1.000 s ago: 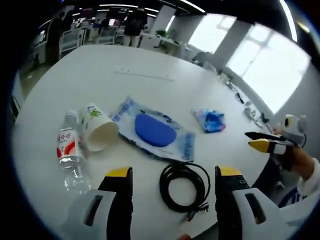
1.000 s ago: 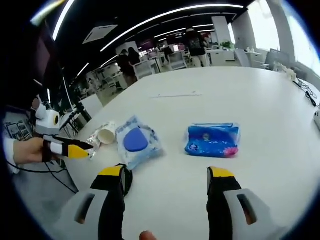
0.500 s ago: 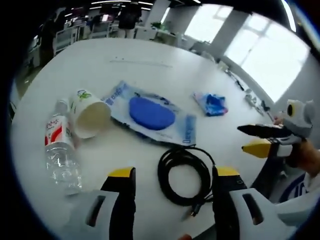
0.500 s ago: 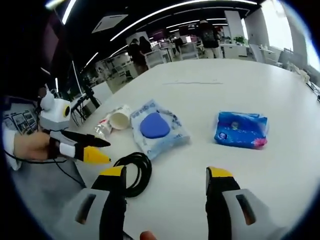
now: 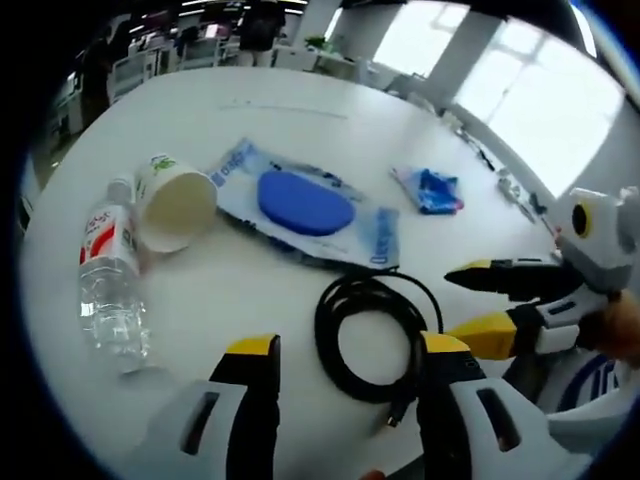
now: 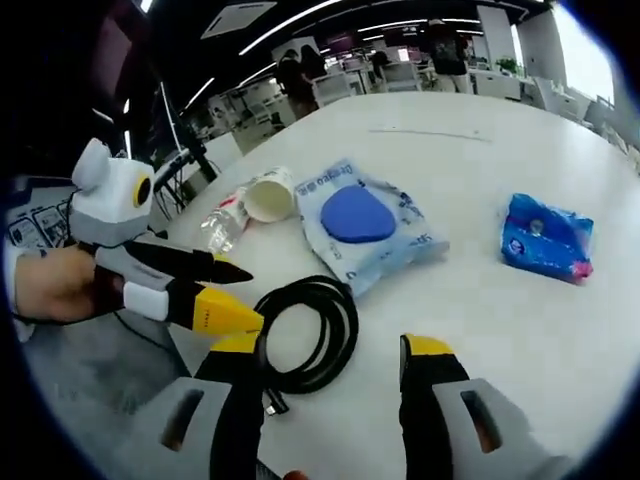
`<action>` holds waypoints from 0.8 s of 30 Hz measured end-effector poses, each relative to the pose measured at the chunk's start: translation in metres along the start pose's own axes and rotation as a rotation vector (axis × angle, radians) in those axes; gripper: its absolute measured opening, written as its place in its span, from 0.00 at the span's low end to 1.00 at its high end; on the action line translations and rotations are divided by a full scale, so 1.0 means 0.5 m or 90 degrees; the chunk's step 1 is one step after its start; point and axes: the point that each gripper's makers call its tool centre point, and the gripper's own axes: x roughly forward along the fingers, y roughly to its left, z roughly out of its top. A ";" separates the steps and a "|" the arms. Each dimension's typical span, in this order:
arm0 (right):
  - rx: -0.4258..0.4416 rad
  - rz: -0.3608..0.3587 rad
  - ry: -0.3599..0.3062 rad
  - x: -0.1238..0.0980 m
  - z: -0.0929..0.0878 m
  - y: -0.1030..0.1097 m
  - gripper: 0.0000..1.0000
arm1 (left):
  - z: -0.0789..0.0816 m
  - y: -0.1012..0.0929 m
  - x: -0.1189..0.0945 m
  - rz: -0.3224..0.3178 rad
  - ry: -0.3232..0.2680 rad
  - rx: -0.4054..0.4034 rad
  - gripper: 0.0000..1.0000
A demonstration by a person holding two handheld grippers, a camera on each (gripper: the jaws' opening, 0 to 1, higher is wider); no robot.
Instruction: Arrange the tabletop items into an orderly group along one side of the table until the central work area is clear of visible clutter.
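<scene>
Now both grippers, left gripper and right gripper, gape wide over the coiled cable near the table edge; bare tabletop stretches beyond.

1. Left gripper view: looks down and forward over the round white table from its near edge, close above the coiled black cable, facing bright windows
2. Right gripper view: set to the right of the other, facing the dim office interior
3. Shared: cable, blue-and-clear plastic pouch, each other's gripper
</scene>
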 end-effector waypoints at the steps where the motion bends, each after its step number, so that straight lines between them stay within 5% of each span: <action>1: 0.003 0.000 0.001 0.000 -0.002 0.001 0.49 | -0.003 0.000 0.001 0.001 0.003 0.001 0.50; 16: 0.056 0.011 0.030 0.025 -0.025 0.010 0.36 | -0.022 0.001 0.021 -0.036 0.012 -0.050 0.33; 21: 0.073 0.012 0.042 0.028 -0.039 0.012 0.21 | -0.025 0.014 0.032 -0.024 0.005 -0.057 0.30; 24: 0.093 0.009 0.035 0.031 -0.043 0.011 0.21 | -0.023 -0.004 0.029 -0.054 0.002 -0.114 0.28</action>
